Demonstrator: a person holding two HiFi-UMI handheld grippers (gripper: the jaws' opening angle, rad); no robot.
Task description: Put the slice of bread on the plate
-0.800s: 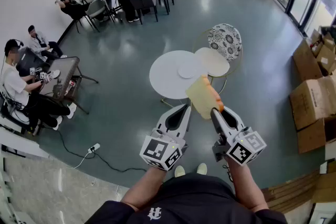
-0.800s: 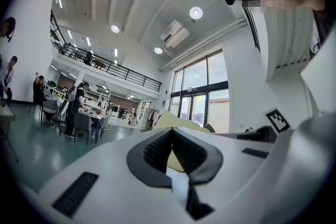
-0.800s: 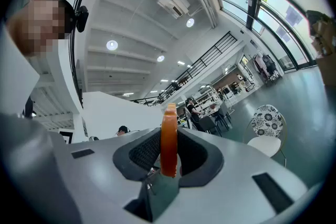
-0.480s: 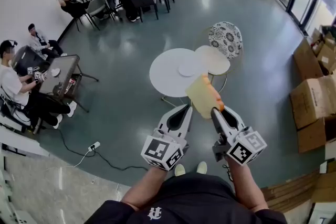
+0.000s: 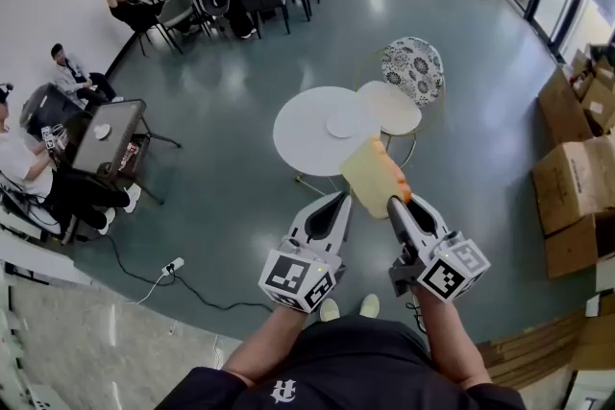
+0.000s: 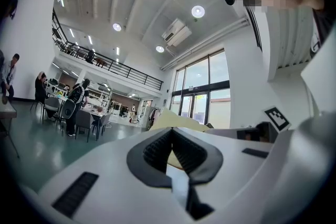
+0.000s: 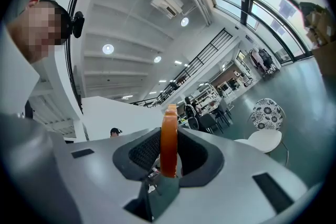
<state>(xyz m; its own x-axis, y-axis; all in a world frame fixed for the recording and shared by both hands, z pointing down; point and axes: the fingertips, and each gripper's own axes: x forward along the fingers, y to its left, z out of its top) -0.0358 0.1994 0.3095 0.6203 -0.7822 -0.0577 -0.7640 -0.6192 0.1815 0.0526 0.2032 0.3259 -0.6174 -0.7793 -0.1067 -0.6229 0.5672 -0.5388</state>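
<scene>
So, surface [image 5: 306, 134]: a round white top on thin legs, ahead of the person and up-picture from both tools. A cream round top [image 5: 392, 108] meets or overlaps its right rim; I cannot tell which.
right tool [image 5: 395, 203]: pinching the slice of bread by its orange crust edge and pointing roughly level toward the surface.
left tool [image 5: 338, 198]: tips pressed together with nothing between them, just beside the right tool on its left.
slice of bread [image 5: 370, 173]: in the air over the floor, sticking forward out of the right tool. Its pale face is turned toward the head camera, and it shows edge-on in the right gripper view.
plate [image 5: 346, 124]: a small pale disc on the right half of the surface, with nothing on it.
relation that counts: the plate lies beyond the slice and slightly left, well apart from it. The slice's long axis runs from the tool toward the surface. Both tools stand about equally far from the plate, and the right one carries, so in my judgement it needs a reach forward before any lowering.
hard to see: the plate shows in neither gripper view, the slice covers part of the surface's near rim, and the plate's rim is too faint to read.
</scene>
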